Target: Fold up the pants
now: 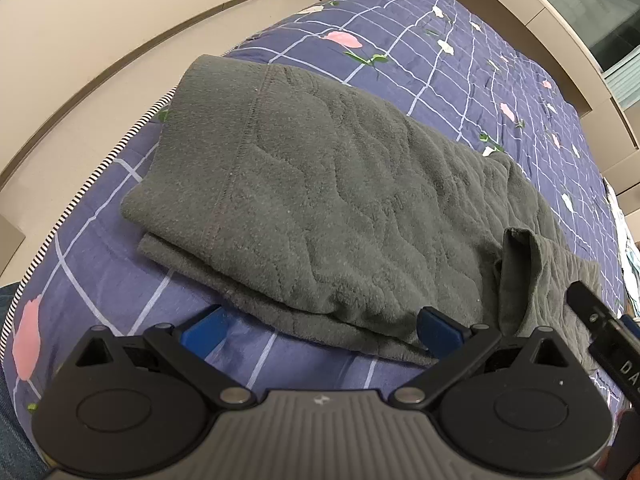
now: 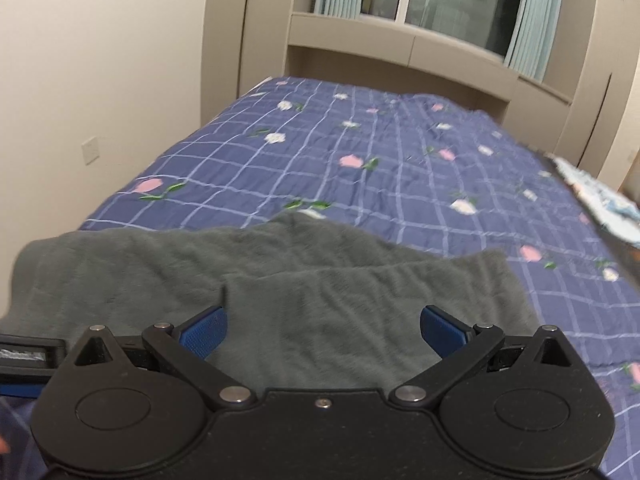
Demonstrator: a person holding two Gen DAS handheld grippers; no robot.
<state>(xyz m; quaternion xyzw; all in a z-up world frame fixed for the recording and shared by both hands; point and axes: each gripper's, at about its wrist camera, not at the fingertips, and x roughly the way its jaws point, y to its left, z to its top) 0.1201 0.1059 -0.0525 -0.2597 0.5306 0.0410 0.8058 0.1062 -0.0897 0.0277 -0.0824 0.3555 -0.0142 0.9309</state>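
Bedspread (image 2: 400,152) beyond the pants (image 1: 320,184) lies open; wall (image 2: 100,80) bounds the left.

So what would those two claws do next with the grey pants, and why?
Probably close on the near edge of the pants: both the left gripper and right gripper hover open over the fabric, holding nothing, and the pants on the bedspread look only partly folded.

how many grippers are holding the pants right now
0. Left gripper is open at the near edge of the pants; right gripper is open above them.
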